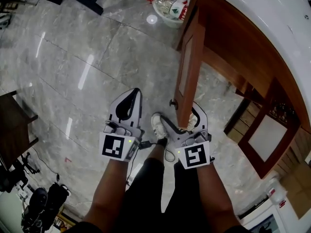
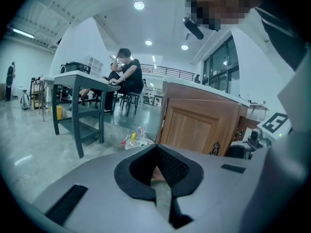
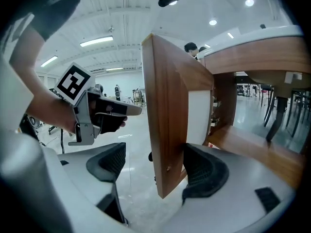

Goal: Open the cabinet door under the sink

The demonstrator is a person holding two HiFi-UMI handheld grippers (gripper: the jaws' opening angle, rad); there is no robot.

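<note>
Wooden cabinet door looks stiff and hinged; right gripper jaws, wide apart, straddle its free edge. Left gripper jaws closed, empty.

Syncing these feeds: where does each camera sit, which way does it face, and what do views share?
Head view: on the person's head, facing steeply down at the floor, cabinet door, left gripper, right gripper; forearms, legs show.
Left gripper view: on that gripper, facing along its shut jaws toward the door's front; torso shows.
Right gripper view: on that gripper, open jaws straddling the door's edge; left forearm shows.
Shared: all show the door.
</note>
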